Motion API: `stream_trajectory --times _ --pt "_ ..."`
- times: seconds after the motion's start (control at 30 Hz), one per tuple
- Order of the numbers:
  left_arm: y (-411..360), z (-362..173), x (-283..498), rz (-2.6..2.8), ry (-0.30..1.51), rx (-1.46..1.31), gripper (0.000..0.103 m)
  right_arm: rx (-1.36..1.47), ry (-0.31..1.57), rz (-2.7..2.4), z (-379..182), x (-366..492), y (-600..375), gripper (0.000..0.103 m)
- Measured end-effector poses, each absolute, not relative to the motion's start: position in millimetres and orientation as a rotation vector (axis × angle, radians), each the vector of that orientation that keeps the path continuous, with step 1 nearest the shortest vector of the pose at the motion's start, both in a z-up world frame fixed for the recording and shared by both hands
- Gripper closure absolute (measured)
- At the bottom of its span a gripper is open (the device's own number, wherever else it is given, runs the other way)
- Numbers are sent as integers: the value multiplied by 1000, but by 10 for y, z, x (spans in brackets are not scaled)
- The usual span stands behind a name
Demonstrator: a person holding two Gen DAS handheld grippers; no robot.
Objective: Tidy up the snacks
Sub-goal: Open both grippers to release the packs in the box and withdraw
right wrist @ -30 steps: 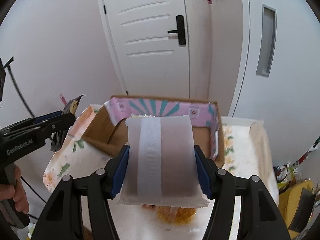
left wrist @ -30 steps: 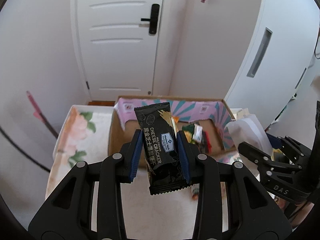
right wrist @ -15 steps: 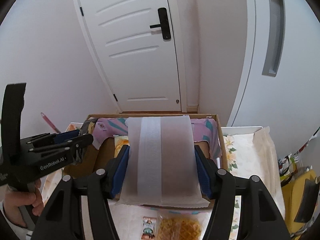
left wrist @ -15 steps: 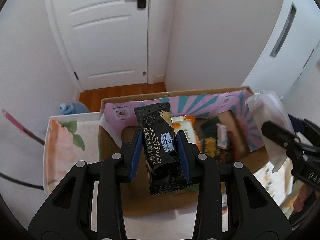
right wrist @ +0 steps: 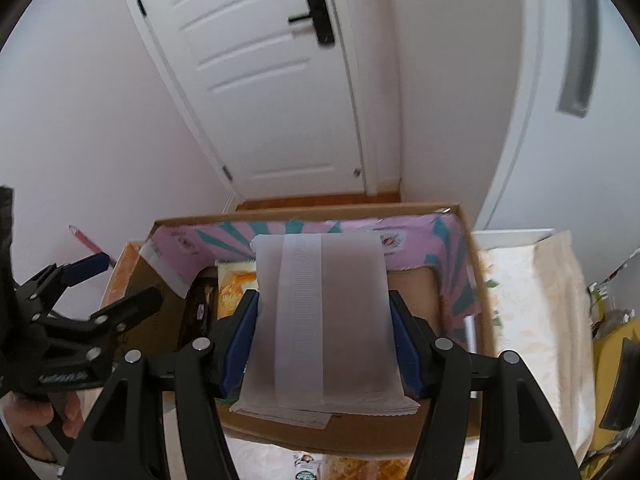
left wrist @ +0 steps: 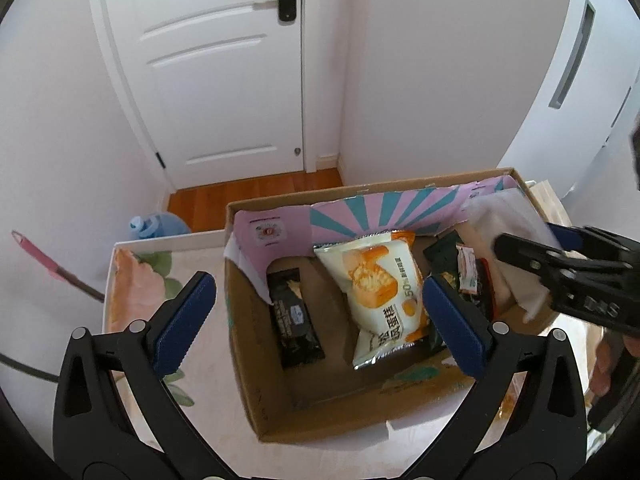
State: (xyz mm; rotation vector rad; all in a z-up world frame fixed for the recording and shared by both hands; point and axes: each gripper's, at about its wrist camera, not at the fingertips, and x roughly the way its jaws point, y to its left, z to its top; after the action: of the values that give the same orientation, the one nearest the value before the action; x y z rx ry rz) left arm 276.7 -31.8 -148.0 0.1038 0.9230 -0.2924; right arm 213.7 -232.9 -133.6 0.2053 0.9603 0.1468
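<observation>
An open cardboard box [left wrist: 248, 344] with a pink and teal lining stands on the table. My left gripper [left wrist: 316, 320] is open and empty above it. A black cheese cracker pack [left wrist: 294, 316] lies on the box floor at the left, beside a white and orange bread pack [left wrist: 384, 284]. My right gripper [right wrist: 324, 344] is shut on a frosted white packet [right wrist: 324, 320] and holds it over the box [right wrist: 476, 280]. The right gripper also shows in the left wrist view [left wrist: 520, 256], at the box's right side.
Dark and red snack packs [left wrist: 468, 272] lie at the box's right end. A floral cloth [left wrist: 136, 280] covers the table. More snacks [right wrist: 348, 468] lie on the table in front of the box. A white door [left wrist: 224, 64], a blue bottle [left wrist: 156, 226] and a wood floor are behind.
My left gripper has opened and the black cracker pack has dropped into the box. My right gripper has moved forward over the box with the white packet.
</observation>
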Motion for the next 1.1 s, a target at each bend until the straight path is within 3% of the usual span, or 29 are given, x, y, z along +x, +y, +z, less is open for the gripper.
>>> stream_trajectory --times 0.27,0.33,0.37,1.1 --pt "-225 -1440 2611 -257 913 119 0 255 1011 190 -1476 2357 -2231 41" --pt "-189 -1407 2553 -250 905 110 0 258 955 193 -1421 2339 -2231 15" --pt "-168 -1385 2519 -245 900 104 0 251 932 200 -1371 2320 -2233 12" --pt "-149 -971 1657 -196 822 21 0 201 812 203 -840 1410 -2512 11"
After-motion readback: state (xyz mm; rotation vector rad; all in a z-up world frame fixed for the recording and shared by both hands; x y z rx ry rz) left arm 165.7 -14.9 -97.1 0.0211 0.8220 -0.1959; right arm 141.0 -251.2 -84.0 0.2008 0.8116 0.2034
